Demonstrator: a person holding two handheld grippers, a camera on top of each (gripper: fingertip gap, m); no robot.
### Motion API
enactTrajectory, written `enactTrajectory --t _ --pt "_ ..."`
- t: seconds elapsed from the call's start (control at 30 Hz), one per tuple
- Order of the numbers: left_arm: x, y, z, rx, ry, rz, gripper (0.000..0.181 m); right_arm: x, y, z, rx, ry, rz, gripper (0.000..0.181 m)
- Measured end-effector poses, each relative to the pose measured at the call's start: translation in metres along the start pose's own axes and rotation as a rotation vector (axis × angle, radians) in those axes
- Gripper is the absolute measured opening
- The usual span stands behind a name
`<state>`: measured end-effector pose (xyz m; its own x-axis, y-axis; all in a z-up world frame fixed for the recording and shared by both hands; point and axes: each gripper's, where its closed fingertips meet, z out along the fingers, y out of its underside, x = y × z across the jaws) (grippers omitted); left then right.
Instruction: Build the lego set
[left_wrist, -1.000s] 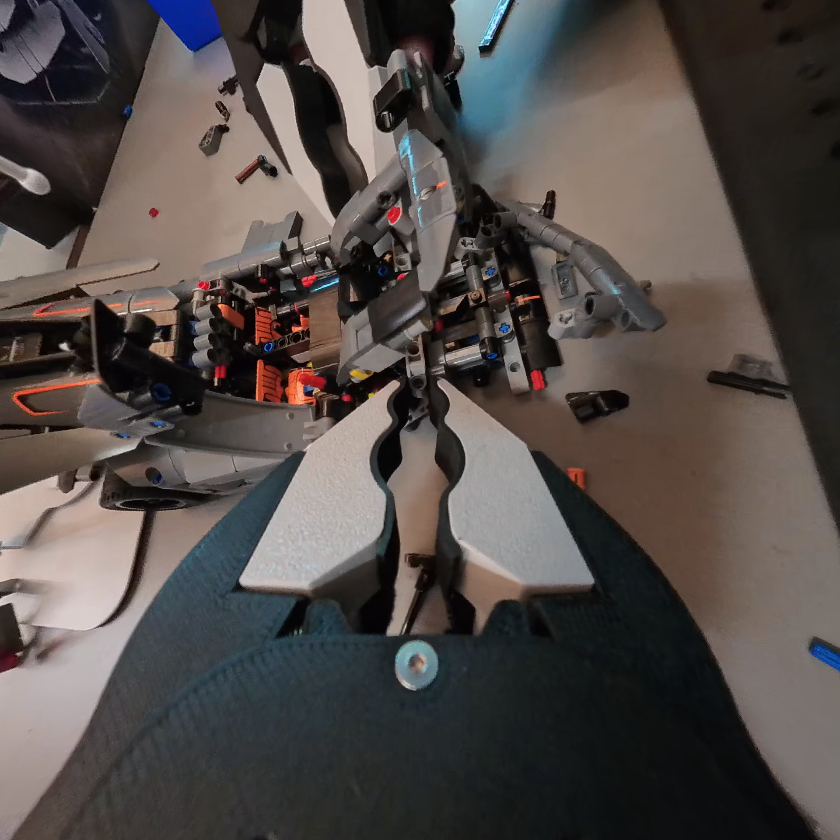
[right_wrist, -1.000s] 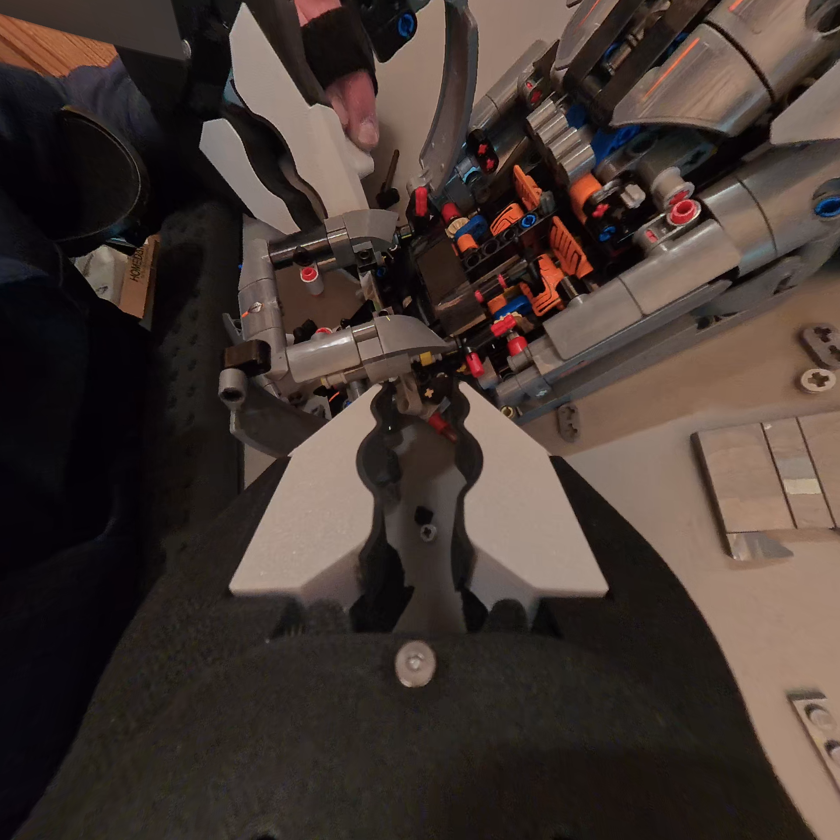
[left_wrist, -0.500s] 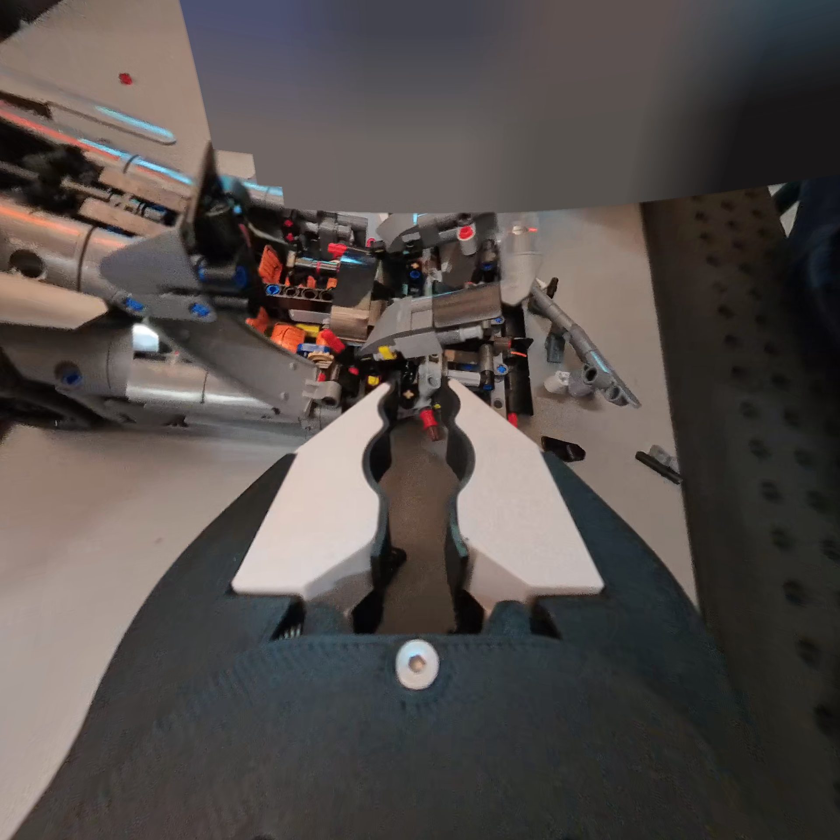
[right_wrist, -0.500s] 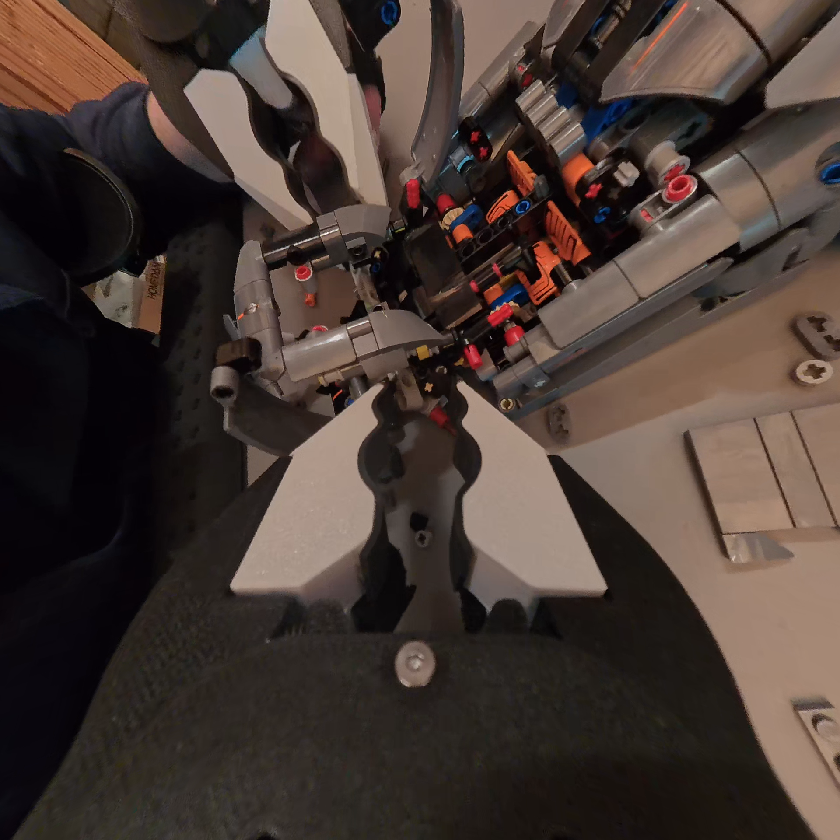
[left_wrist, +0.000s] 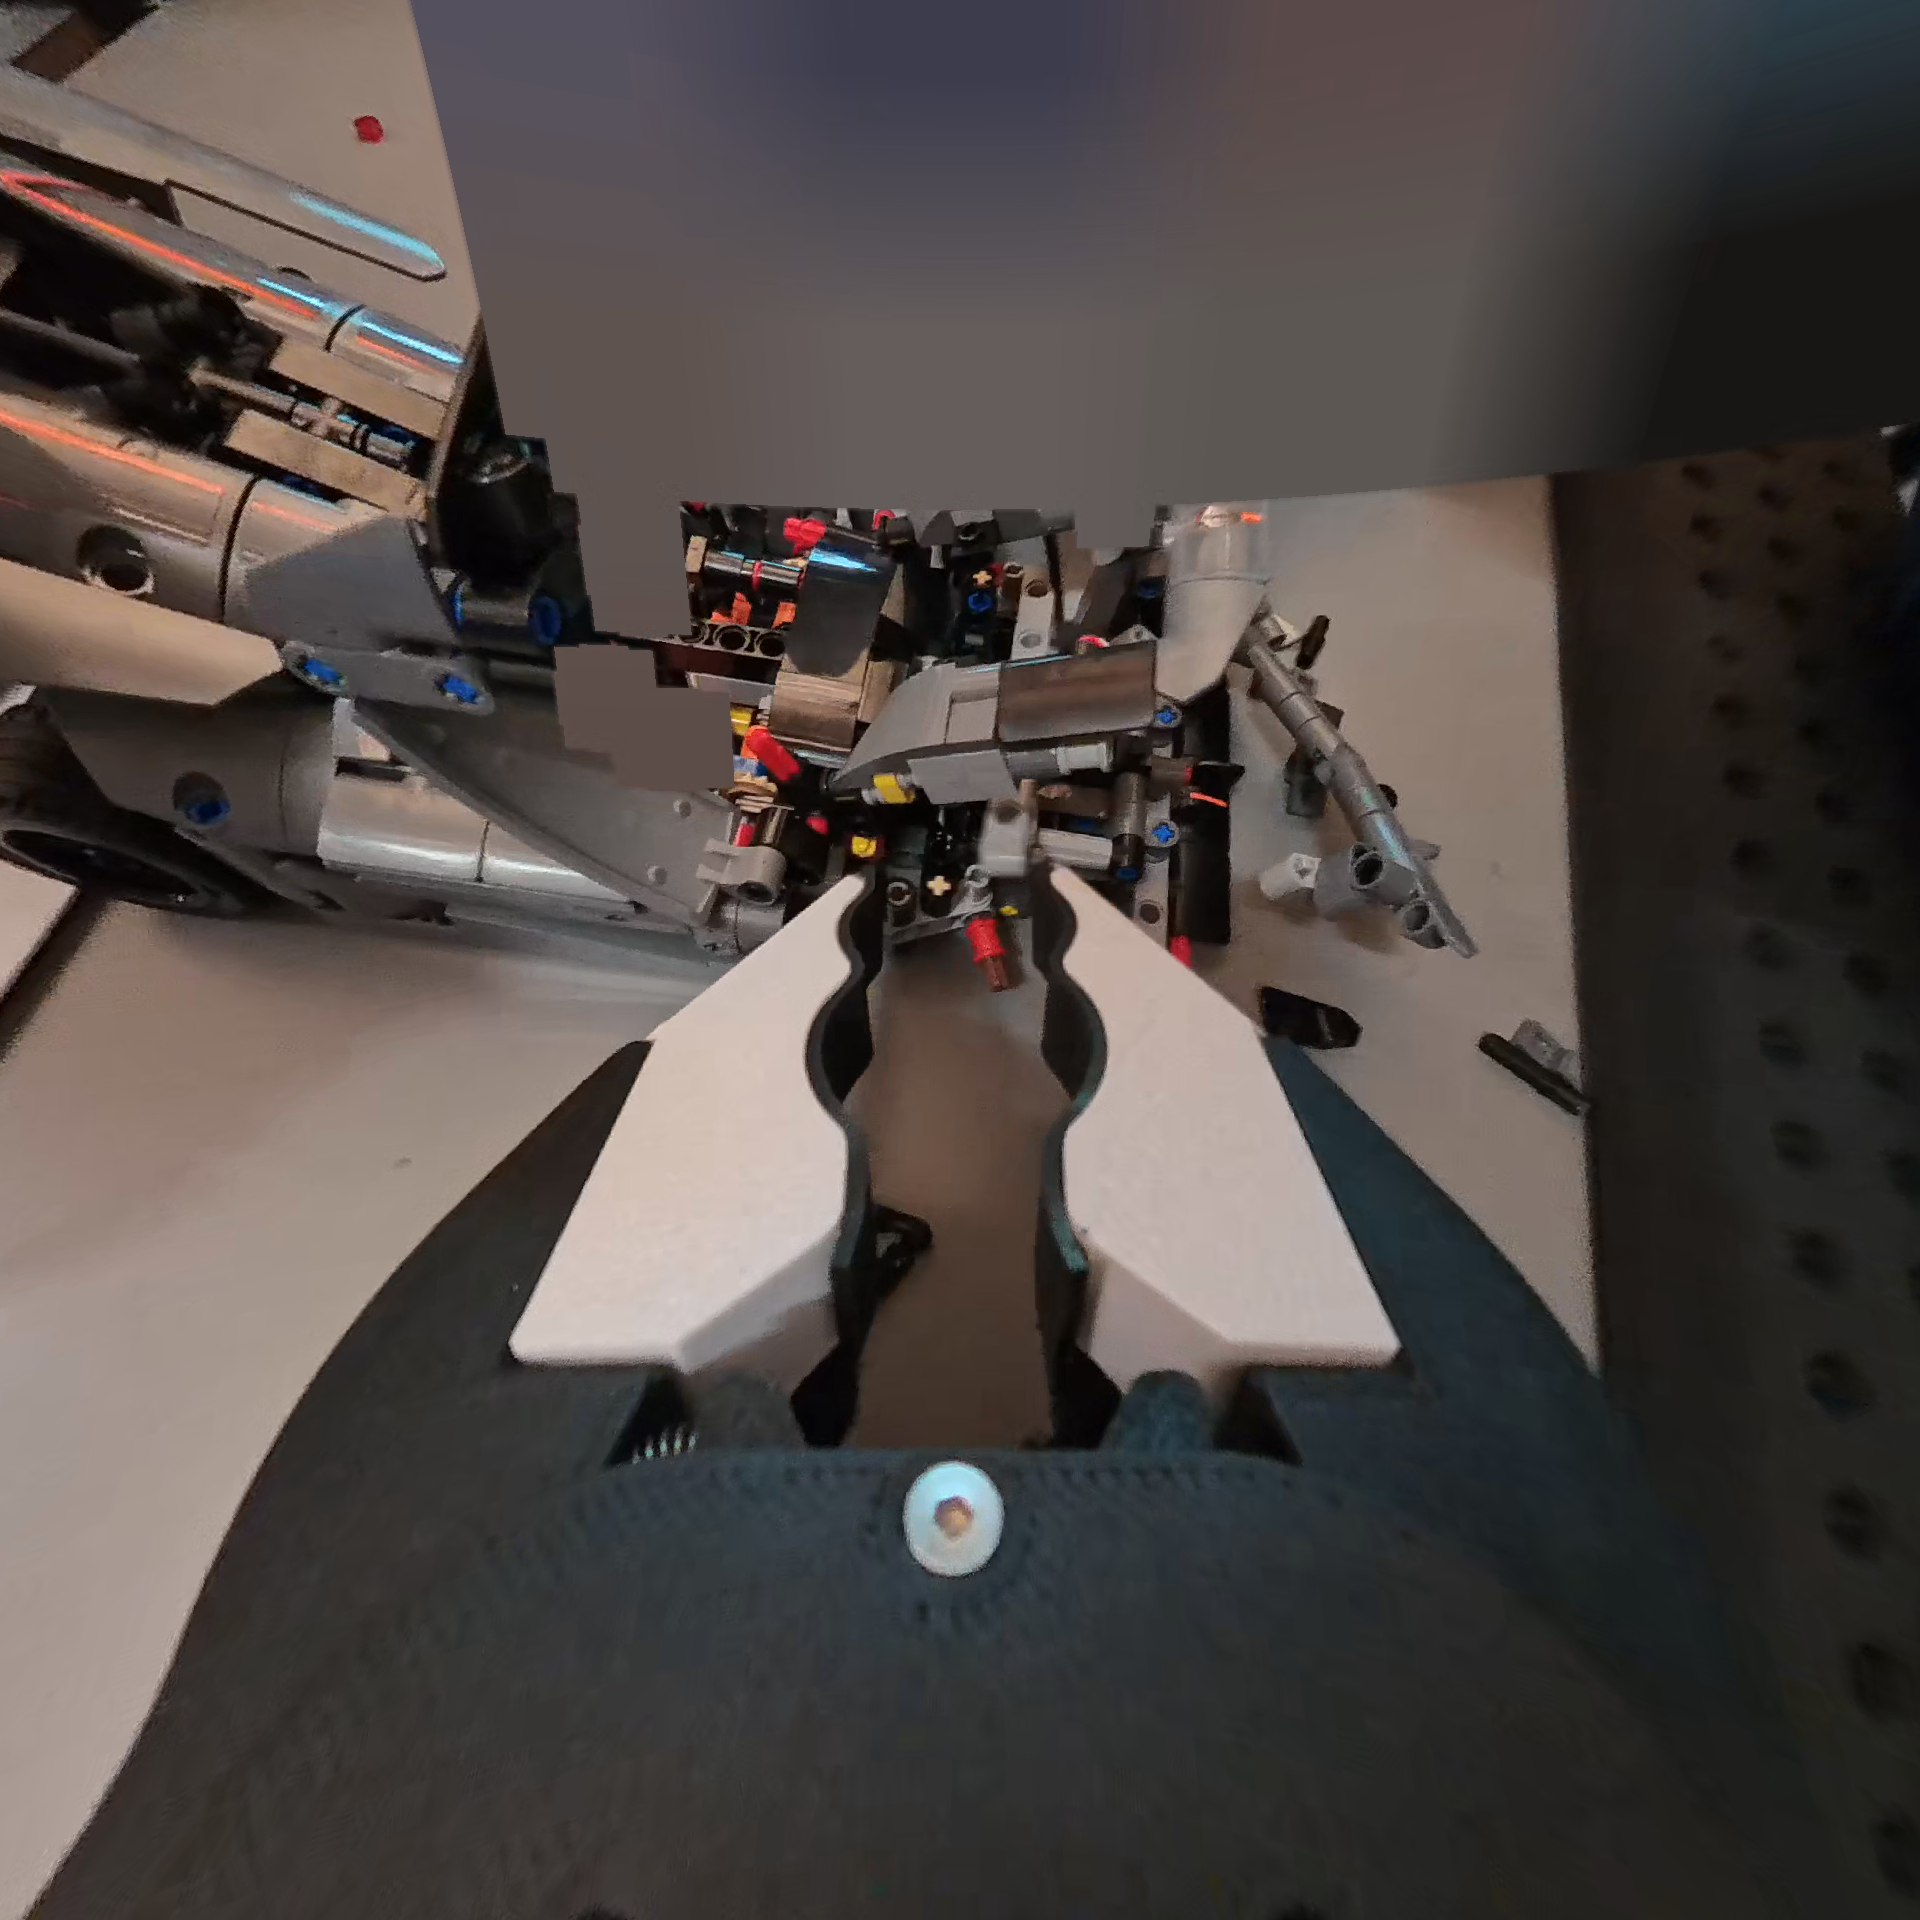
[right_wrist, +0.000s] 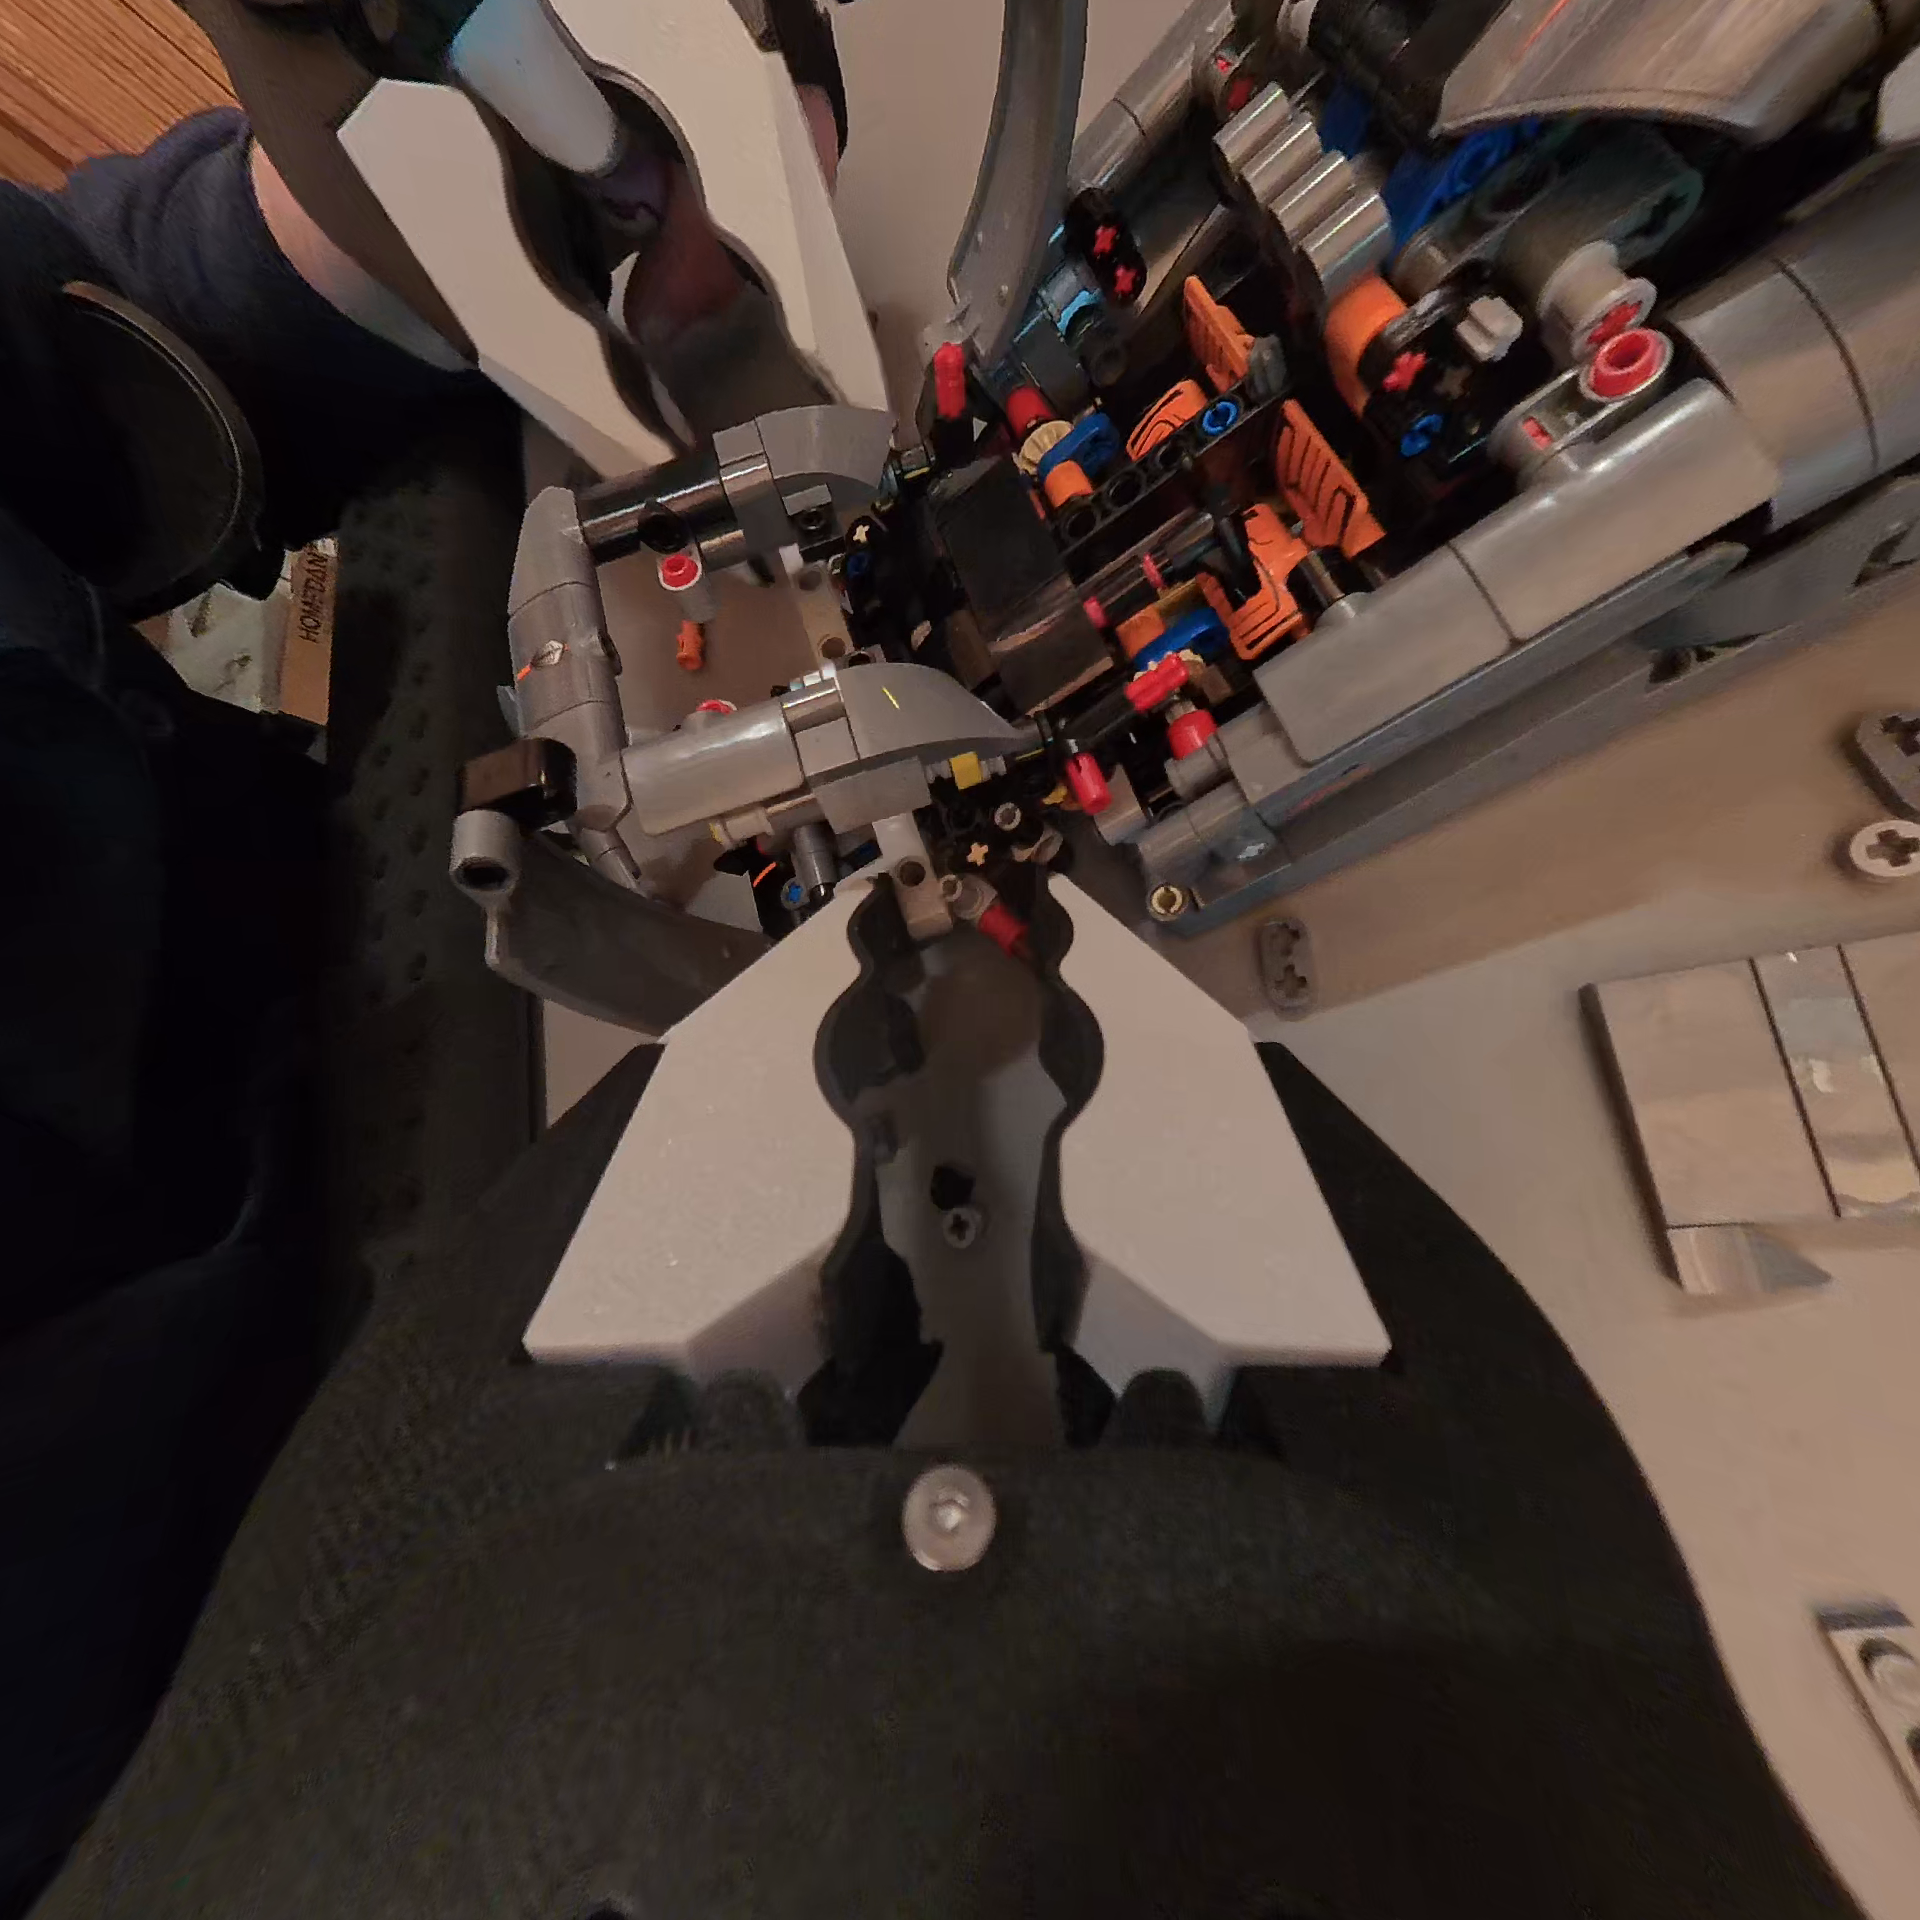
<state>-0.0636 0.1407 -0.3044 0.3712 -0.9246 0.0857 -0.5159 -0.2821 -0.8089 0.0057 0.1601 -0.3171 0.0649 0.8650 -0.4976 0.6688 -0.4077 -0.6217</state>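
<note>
Now the left gripper stands parted, empty, its tips at the lego model on the table. Rightward, the right gripper also gapes; whether its tips pinch the model's red pin I cannot tell.

A pale counter edged by a dark perforated mat, with shiny grey metal plates lying flat on it and wooden flooring beyond.

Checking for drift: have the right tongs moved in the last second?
No. The red pin stays between the right tongs' tips, and the grey plates keep their spot.
</note>
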Motion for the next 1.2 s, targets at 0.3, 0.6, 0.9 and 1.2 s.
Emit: enactTrajectory --t 0.3,0.6,0.9,1.2 --pt "-0.005 0.002 0.001 -0.002 -0.036 0.038 0.025 -0.002 -0.003 -0.004 0.025 -0.006 0.001 0.026" --pt "0.0 -0.004 -0.01 0.02 0.003 0.139 0.033 -0.005 -0.005 -0.019 0.008 0.033 -0.05 0.039" --pt "-0.009 -0.003 -0.022 -0.002 -0.068 0.203 0.056 0.01 -0.008 -0.062 -0.006 0.248 -0.143 0.05" --pt "0.0 0.002 -0.014 -0.018 -0.146 0.306 0.055 -0.011 0.002 -0.069 0.002 0.448 -0.175 0.033"
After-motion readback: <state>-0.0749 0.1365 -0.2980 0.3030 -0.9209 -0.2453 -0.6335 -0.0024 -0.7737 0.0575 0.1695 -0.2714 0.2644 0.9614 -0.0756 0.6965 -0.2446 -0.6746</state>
